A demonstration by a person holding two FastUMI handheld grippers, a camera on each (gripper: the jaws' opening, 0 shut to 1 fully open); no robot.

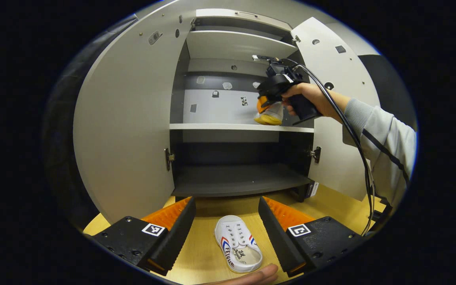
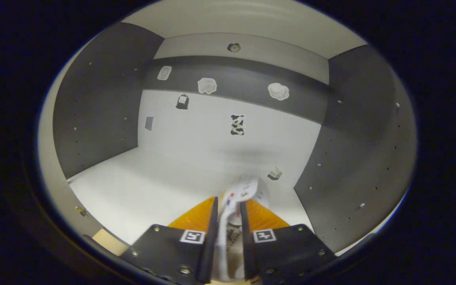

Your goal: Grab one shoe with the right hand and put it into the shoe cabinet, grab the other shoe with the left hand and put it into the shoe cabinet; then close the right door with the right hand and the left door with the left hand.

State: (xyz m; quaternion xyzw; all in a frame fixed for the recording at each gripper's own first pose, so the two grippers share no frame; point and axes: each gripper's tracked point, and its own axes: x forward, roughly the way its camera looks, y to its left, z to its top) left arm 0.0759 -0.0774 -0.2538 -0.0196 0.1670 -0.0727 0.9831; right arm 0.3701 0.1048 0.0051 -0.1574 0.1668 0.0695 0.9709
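Note:
One white shoe [image 1: 238, 243] with red and blue stripes lies on the wooden floor in front of the open shoe cabinet [image 1: 220, 126]. My left gripper [image 1: 227, 204] is open, with the shoe low between its spread fingers and untouched. In the left gripper view, a hand holds my right gripper [image 1: 265, 106] at the right end of the middle shelf, with the other shoe [image 1: 270, 117] just above the board. In the right gripper view, my right gripper [image 2: 228, 202] is shut on that white shoe [image 2: 246, 189], toe pointing into the compartment over the white shelf [image 2: 164, 174].
Both cabinet doors stand wide open, the left door [image 1: 129, 130] and the right door [image 1: 331, 71]. A dark lower shelf [image 1: 236, 180] sits under the middle one. A cable [image 1: 354, 138] trails from the right gripper past a grey sleeve [image 1: 386, 138]. A fingertip [image 1: 251, 277] shows at the bottom.

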